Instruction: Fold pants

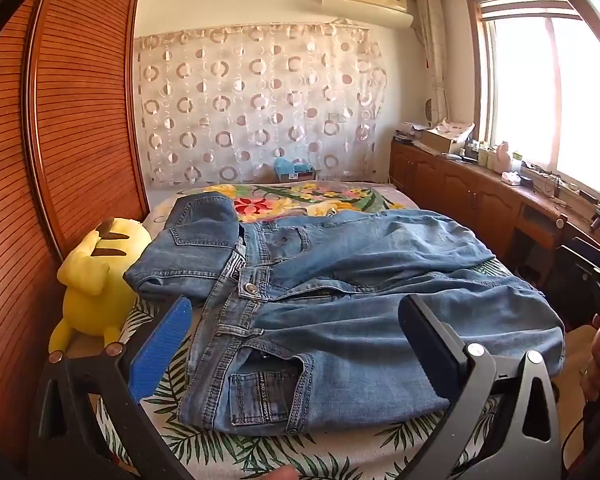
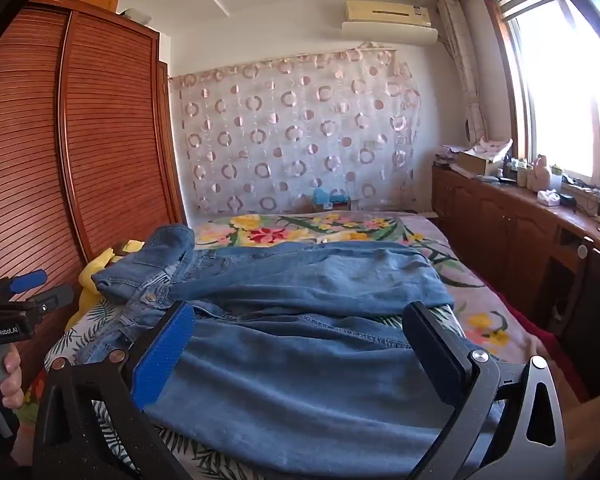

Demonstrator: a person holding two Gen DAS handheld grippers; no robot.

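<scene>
Both grippers, left gripper (image 1: pixel 296 344) and right gripper (image 2: pixel 300 344), gape over jeans (image 1: pixel 340 320).

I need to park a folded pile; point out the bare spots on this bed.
Free: the floral bedspread between the jeans and the circle-patterned curtain, and a strip right of the jeans toward the wooden cabinets. Crowded: the left edge, where the yellow plush toy sits by the waistband.

In the right wrist view, at the left edge of the frame, white lettering "GenRobot.AI" stands on the black body of the left gripper (image 2: pixel 40 292). In the left wrist view, the jeans (image 1: pixel 340 300) carry woven lettering along a pocket edge, lower centre; it is too small to make out.
</scene>
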